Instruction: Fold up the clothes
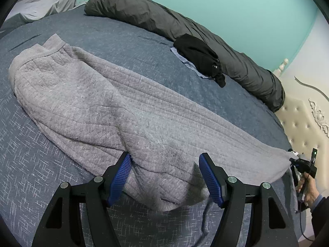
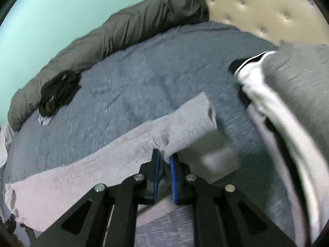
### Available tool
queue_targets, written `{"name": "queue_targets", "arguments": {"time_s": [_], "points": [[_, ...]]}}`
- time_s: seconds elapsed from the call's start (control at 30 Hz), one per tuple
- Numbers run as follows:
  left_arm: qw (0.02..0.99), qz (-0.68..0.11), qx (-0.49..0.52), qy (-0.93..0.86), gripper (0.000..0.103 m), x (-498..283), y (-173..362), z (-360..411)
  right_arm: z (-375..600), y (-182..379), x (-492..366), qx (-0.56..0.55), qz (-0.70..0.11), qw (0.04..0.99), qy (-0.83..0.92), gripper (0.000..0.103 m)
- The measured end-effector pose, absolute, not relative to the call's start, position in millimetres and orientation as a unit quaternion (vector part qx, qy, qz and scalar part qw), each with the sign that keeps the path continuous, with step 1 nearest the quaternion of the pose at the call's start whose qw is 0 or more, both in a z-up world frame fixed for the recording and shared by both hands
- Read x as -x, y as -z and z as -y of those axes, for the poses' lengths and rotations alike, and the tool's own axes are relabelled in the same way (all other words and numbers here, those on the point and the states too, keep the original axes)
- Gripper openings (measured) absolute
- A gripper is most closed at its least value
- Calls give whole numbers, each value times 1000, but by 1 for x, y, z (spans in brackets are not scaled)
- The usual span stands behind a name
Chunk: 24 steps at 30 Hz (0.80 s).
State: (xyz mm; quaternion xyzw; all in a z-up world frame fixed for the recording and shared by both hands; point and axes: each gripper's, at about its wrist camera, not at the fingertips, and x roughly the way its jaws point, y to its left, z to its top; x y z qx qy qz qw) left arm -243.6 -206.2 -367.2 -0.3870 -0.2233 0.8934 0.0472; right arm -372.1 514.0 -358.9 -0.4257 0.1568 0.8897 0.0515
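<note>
Grey quilted trousers (image 1: 107, 100) lie across the blue bed (image 1: 30, 160), waistband at the far left, legs running to the right. My left gripper (image 1: 165, 175) is open, its blue pads either side of the near leg's edge, holding nothing. My right gripper (image 2: 164, 161) is shut on the trousers' leg (image 2: 181, 123) near the cuff and lifts it a little off the bed. The right gripper also shows at the far right of the left wrist view (image 1: 302, 164), at the end of the stretched leg.
A rolled dark grey duvet (image 1: 185, 28) lies along the far side by the teal wall. A black garment on a blue cloth (image 1: 201, 59) sits beside it. A pile of grey, white and black clothes (image 2: 292, 94) lies at the right. A tufted cream headboard (image 1: 304, 123) stands beyond.
</note>
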Motion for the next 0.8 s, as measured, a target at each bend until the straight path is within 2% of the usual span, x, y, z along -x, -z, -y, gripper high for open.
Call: {"name": "queue_targets", "arguments": {"time_s": [0.23,0.33,0.4,0.47,0.63,0.7,0.8], "points": [[49,221,389,-893,72,244,367,205,-527,399,375,474,-157,84,-862,9],[49,224,388,-893,72,245,367,207,-533,403,374,470,-185,86,-859,14],[49,226,388,-892,72,245,368,208,-532,396,365,449,-199,93,-866,35],[50,229,386,-892,71,246,368,210,-528,393,353,435,-201,99,-872,39],[47,238,376,-894,72,238,361,219,-509,399,321,436,-216,65,-871,40],[44,245,373,-894,71,234,359,224,-494,406,315,441,-216,44,-870,48],[42,254,376,-890,72,229,361,232,-482,415,315,448,-228,18,-865,53]]}}
